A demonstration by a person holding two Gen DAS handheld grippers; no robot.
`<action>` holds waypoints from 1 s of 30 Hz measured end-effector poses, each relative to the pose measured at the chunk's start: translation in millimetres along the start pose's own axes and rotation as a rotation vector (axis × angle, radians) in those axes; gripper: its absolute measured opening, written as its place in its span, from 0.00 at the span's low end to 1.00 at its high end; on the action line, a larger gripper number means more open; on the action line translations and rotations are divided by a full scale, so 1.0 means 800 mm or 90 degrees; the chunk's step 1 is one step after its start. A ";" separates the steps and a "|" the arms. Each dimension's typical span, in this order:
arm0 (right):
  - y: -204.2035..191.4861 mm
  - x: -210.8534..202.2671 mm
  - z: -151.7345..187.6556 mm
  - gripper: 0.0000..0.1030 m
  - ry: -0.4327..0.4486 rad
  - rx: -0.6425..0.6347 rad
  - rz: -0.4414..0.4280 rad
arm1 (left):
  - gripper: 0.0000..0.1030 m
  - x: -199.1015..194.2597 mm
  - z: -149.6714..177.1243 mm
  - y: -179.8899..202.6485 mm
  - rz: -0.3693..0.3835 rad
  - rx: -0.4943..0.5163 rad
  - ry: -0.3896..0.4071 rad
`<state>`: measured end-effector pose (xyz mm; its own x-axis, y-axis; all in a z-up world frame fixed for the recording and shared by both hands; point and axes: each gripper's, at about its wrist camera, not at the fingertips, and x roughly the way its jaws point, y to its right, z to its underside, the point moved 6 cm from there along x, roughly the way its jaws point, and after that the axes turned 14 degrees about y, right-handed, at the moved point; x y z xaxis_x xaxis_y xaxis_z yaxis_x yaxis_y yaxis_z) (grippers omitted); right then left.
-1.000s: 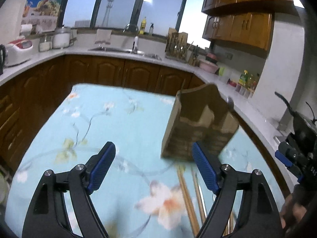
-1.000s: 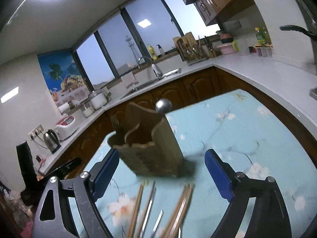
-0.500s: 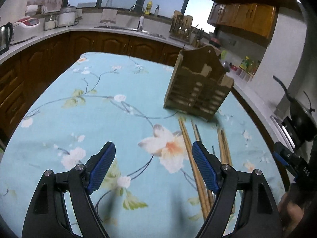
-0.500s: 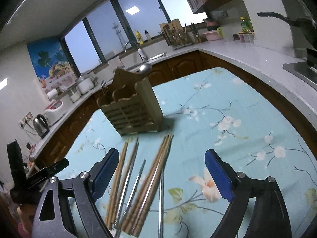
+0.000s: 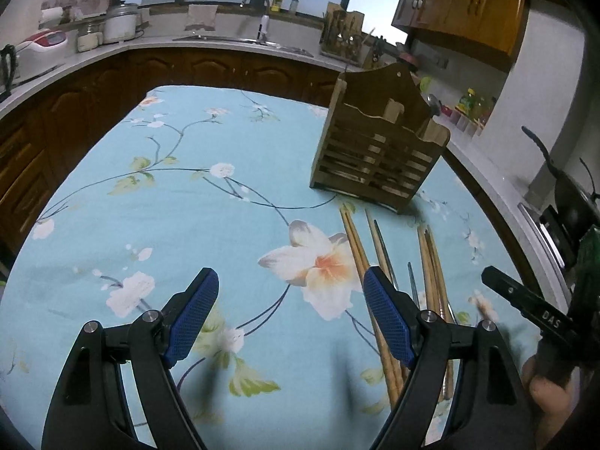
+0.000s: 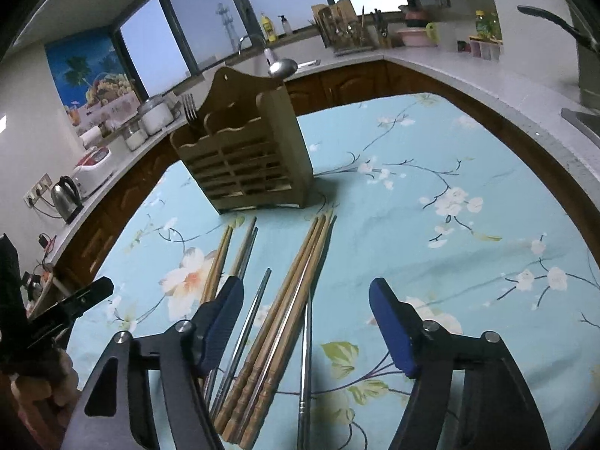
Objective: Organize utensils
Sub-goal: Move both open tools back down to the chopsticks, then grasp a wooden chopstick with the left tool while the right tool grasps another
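A wooden slatted utensil holder (image 5: 378, 150) stands upright on the floral tablecloth; it also shows in the right wrist view (image 6: 247, 150), with a fork (image 6: 190, 108) and a ladle (image 6: 281, 67) standing in it. Several wooden chopsticks (image 6: 296, 285) and metal chopsticks (image 6: 247, 322) lie flat in front of it, also in the left wrist view (image 5: 360, 255). My left gripper (image 5: 292, 318) is open and empty above the cloth, left of the chopsticks. My right gripper (image 6: 307, 322) is open and empty, straddling the near ends of the chopsticks.
The table (image 5: 180, 195) has a light blue floral cloth. Brown cabinets and a white counter (image 6: 468, 71) wrap around it, with a kettle (image 6: 67, 195), rice cooker (image 6: 93, 165) and sink behind. The other hand-held gripper (image 5: 532, 311) shows at the right edge.
Both grippers have pulled back and tilted down from the holder, so the chopsticks on the cloth have come into full view. Both stay open.
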<state>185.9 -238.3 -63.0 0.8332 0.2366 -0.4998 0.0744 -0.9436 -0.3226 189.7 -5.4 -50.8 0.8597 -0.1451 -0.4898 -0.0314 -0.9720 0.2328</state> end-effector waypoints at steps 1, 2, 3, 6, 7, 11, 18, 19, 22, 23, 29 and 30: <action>0.001 0.002 -0.001 0.64 -0.002 0.001 -0.001 | 0.79 0.004 -0.001 0.003 0.003 0.003 -0.005; 0.002 0.006 -0.003 0.62 -0.006 0.003 0.001 | 0.79 0.010 -0.003 0.006 0.006 0.007 -0.012; 0.003 0.009 -0.004 0.60 -0.010 0.003 0.003 | 0.79 0.014 -0.004 0.009 0.007 0.010 -0.018; 0.008 0.023 -0.008 0.54 -0.024 0.012 0.003 | 0.79 0.035 -0.006 0.020 0.007 0.027 -0.040; 0.009 0.028 -0.008 0.49 -0.029 0.014 0.005 | 0.78 0.043 -0.007 0.024 0.008 0.030 -0.044; 0.017 0.053 -0.006 0.36 -0.057 0.027 0.012 | 0.70 0.071 -0.009 0.039 0.018 0.037 -0.065; 0.023 0.096 -0.002 0.21 -0.101 0.031 0.019 | 0.57 0.120 -0.005 0.058 0.022 0.054 -0.105; 0.024 0.102 0.000 0.17 -0.110 0.033 0.018 | 0.56 0.126 -0.004 0.059 0.021 0.061 -0.110; 0.026 0.108 -0.001 0.11 -0.113 0.028 0.024 | 0.48 0.140 0.000 0.061 0.023 0.070 -0.123; 0.028 0.109 -0.002 0.10 -0.113 0.029 0.025 | 0.46 0.144 0.002 0.060 0.024 0.072 -0.129; 0.033 0.115 -0.007 0.08 -0.120 0.029 0.029 | 0.37 0.160 0.005 0.060 0.027 0.089 -0.137; 0.035 0.115 -0.009 0.08 -0.122 0.026 0.034 | 0.36 0.162 0.004 0.060 0.028 0.093 -0.137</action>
<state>268.3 -244.3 -112.4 0.7161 0.2300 -0.6591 0.0077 -0.9467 -0.3220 297.8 -71.4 -105.6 0.7282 -0.2081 -0.6531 -0.1530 -0.9781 0.1411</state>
